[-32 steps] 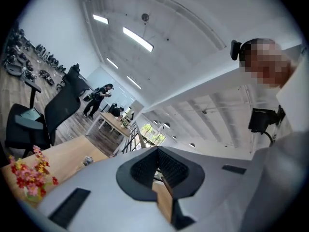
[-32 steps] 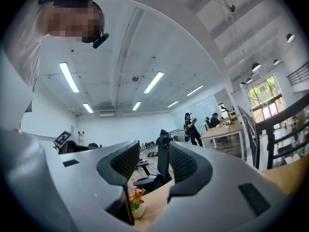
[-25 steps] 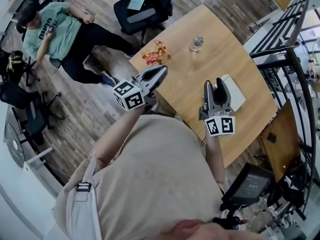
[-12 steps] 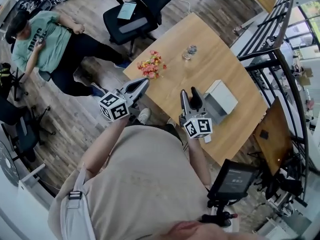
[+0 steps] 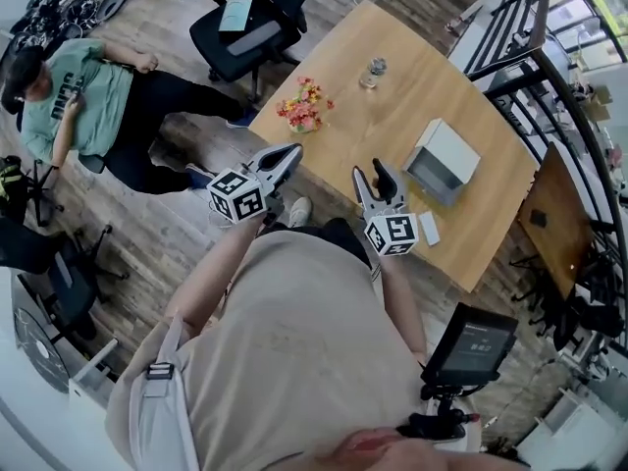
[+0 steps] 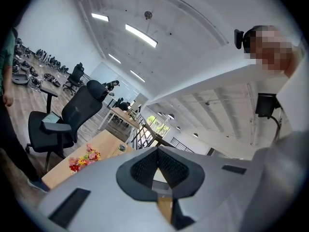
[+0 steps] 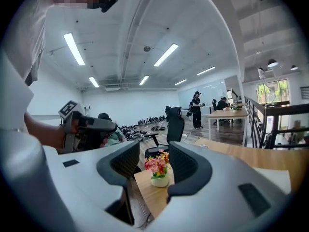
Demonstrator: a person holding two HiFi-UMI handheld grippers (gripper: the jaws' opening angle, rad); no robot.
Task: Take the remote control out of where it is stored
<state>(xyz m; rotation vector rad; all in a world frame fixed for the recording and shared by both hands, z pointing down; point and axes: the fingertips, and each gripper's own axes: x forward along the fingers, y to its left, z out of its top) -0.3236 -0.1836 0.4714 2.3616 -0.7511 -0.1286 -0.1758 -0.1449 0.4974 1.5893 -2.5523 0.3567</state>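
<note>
Box [image 5: 444, 160] on bench [image 5: 392, 116] not yet reached; remote not seen. Left tongs [image 5: 292, 152] closed, right tongs [image 5: 374, 174] parted, empty.

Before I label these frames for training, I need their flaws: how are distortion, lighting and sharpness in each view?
Head view: strong wide-angle bending, the railing curves; the wooden table is evenly lit and sharp. Left gripper view: dark round vignette, bright ceiling lights, a mosaic patch at top right. Right gripper view: same vignette, flower pot sharp at centre.
</note>
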